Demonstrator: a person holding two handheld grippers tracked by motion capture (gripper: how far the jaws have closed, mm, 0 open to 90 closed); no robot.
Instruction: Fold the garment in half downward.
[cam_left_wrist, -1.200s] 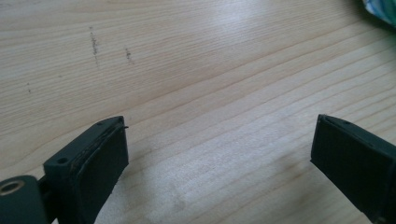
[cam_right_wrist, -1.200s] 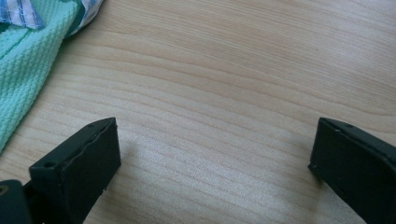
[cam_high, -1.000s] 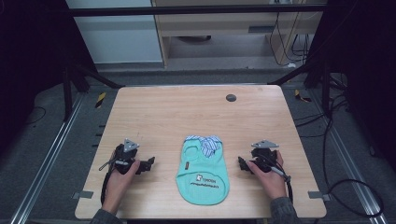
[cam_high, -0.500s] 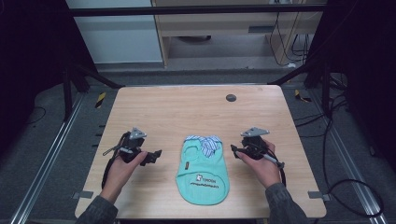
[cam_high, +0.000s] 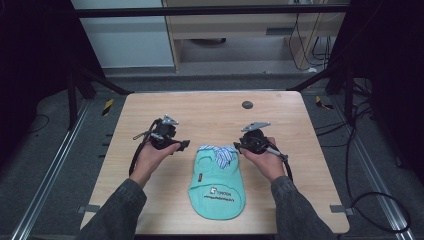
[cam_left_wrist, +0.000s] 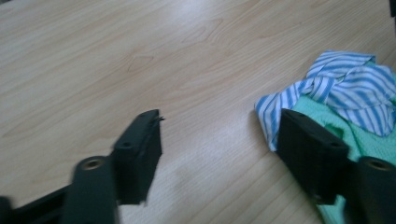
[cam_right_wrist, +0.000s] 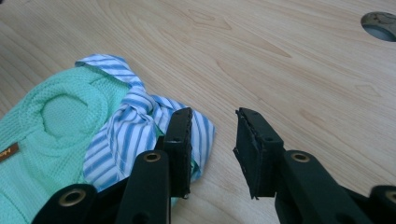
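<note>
Garment count: one mint-green knit garment (cam_high: 218, 186), lying flat on the wooden table (cam_high: 210, 107) between the two grippers, with one blue-and-white striped collar (cam_high: 219, 153) bunched at its far end.

Left gripper (cam_high: 181, 145): one unit, held in the person's left hand (cam_high: 152, 156) just left of the collar and clear of the cloth. In the left gripper view its two jaws stand well apart over bare wood, having just been closing; nothing lies between them. The striped collar (cam_left_wrist: 343, 88) sits beyond the jaw on that view's right side.

Right gripper (cam_high: 239, 147): one unit, held in the person's right hand (cam_high: 266, 161) at the collar's right edge. Its jaws have also just been closing. In the right gripper view a narrow gap remains, with bare table showing through it; one jaw overlaps the striped collar (cam_right_wrist: 140, 122), but no cloth is pinched.

One dark round hole (cam_high: 247, 105) lies in the table beyond the right gripper.
</note>
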